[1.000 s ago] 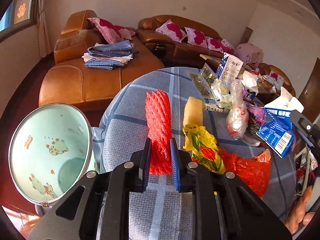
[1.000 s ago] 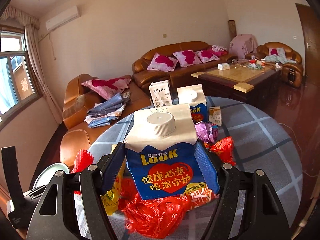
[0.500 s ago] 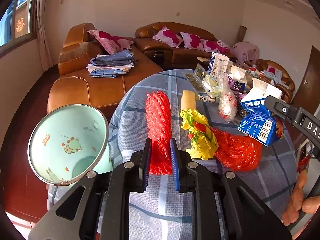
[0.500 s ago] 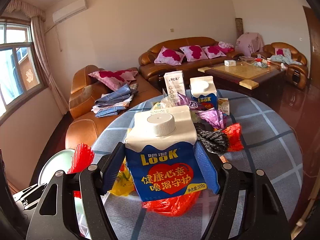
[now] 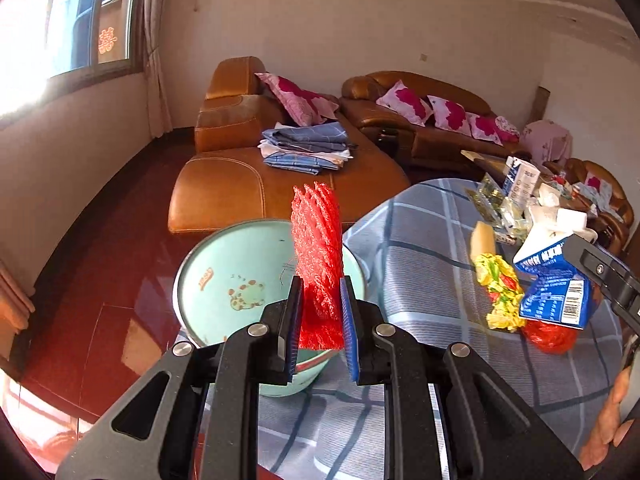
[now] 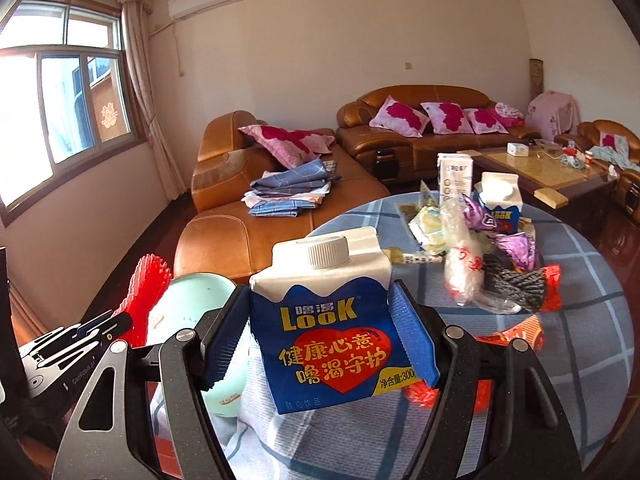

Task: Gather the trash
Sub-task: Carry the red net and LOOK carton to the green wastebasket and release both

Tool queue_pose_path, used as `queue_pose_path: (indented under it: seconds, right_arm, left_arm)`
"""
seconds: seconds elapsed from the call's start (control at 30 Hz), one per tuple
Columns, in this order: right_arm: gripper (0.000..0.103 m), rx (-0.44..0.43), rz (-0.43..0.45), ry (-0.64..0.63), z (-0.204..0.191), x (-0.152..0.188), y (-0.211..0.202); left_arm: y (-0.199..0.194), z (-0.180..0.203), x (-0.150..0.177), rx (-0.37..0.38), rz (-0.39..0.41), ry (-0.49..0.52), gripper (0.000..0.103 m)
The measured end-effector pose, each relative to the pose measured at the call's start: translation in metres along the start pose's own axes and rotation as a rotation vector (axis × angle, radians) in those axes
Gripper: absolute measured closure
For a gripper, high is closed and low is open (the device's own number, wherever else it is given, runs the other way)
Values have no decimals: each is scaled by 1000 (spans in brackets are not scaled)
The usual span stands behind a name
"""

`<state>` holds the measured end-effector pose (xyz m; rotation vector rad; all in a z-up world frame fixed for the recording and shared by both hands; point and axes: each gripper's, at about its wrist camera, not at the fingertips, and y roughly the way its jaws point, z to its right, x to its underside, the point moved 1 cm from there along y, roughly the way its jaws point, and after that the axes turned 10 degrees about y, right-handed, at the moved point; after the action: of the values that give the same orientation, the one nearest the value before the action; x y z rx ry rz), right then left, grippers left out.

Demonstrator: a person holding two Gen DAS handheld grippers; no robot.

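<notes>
The left claw [image 5: 320, 316], at the lower centre of its frame, is clamped tight on a strip of red foam netting [image 5: 318, 258] that stands upright above the mouth of a pale green bin [image 5: 224, 280]. The bin sits on the dark red floor just beside the rim of the round desk [image 5: 420, 248], which wears a blue checked cloth. In the right wrist view, the right claw [image 6: 320, 344] grips a blue-and-white drink carton [image 6: 324, 320] by its sides, upright and filling the frame's centre, with the bin at lower left behind it. More litter lies across the desk at the right: a second carton [image 6: 500, 204], a purple wrapper [image 6: 516, 246], a clear plastic bag [image 6: 460, 260] and a red bag [image 5: 548, 336]. Brown leather sofas [image 6: 420, 136] line the far wall.
</notes>
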<state>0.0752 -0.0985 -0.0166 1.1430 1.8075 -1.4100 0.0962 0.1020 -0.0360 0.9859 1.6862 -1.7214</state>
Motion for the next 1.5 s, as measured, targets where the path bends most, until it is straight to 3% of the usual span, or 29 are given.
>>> queue_pose_path:
  seconds: [0.07,0.2,0.33,0.4,0.47,0.53,0.7,0.83,0.97,1.13,1.2,1.23,1.27,1.5]
  right_arm:
    - [45,-21,-6,-19,-12,1,4]
    - [51,-56,-10,-59,-37,0,15]
    - [54,73,10,-165,-47,10,49]
    - [54,29,-67,-74,-29,18,59]
    - [48,14,-62,-19,-15,20,52]
    - [33,35,-35,-38,-8,18,44]
    - [22,7,-54,38,15,17,29]
    - [12,-82,-64,51,7,27,19]
    - [10,-30,-104,-82,-12,40,32]
    - [9,4,-169,-59,4,49,49]
    - [12,-2,-202,-31,11,53,55]
    - [29,-4,-212,-24,12,54,58]
    - [33,0,-224,-26,13,55,60]
    - [33,-4,-186,-2,13,45,52]
  left_arm:
    - [1,-15,2,-20,-3,-23,85]
    - [6,-38,5,-47,-13,-74,85]
    - [24,-46,14,-54,-55,-94,85]
    - [26,-46,20,-49,-68,-95,85]
    - [29,-44,18,-56,-68,-86,85]
    - [30,-45,19,-49,-63,-84,85]
    - [35,-46,21,-52,-81,-86,85]
    - [33,-46,19,-53,-77,-85,85]
    - [25,-45,16,-56,-60,-74,85]
    - [17,-46,17,-68,-56,-77,84]
    - [17,-47,18,-72,-63,-82,84]
    - [18,-47,19,-72,-66,-85,84]
    - [18,-47,18,-71,-66,-86,84]
    - [19,-47,19,-70,-64,-85,84]
